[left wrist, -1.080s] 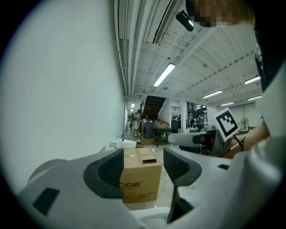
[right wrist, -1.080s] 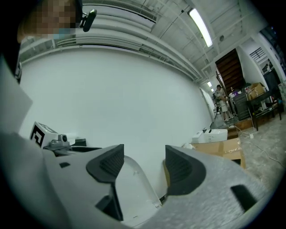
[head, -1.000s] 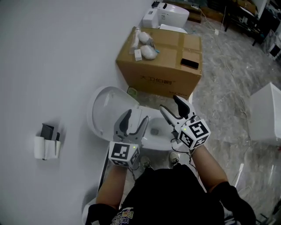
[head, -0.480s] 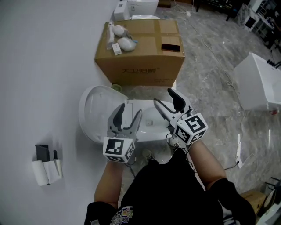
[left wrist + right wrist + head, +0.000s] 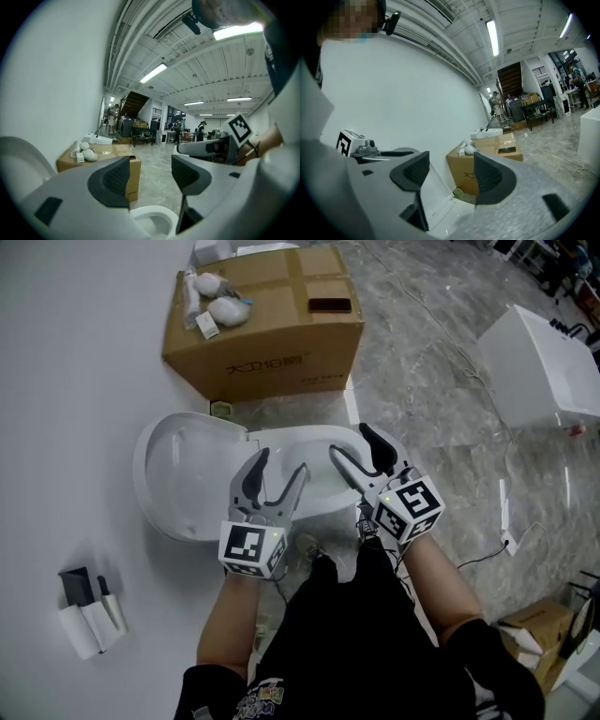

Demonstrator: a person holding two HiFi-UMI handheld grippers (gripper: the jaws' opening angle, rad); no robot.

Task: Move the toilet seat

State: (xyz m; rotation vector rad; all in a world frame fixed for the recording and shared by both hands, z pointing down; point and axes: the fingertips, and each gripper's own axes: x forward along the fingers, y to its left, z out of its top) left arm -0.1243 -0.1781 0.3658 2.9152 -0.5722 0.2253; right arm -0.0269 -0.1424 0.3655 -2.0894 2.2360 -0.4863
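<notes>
A white toilet (image 5: 323,495) stands against the white wall with its lid and seat (image 5: 183,479) raised back against the wall. In the head view my left gripper (image 5: 277,465) hovers open over the bowl's left side, its jaws empty. Over the bowl's right rim, my right gripper (image 5: 349,442) is open too and holds nothing. In the left gripper view the bowl rim (image 5: 152,219) shows below the empty jaws of the left gripper (image 5: 150,174). The right gripper view shows the raised seat (image 5: 436,194) beyond the open right gripper (image 5: 451,171).
A cardboard box (image 5: 267,320) with white items and a black phone (image 5: 330,306) on top stands just past the toilet. A white cabinet (image 5: 539,367) is at the right. A small white holder (image 5: 84,615) hangs on the wall at left. Cables lie on the marble floor.
The head view has shifted, so the toilet and box sit higher and further left in frame. Both grippers stay open over the bowl, close together.
</notes>
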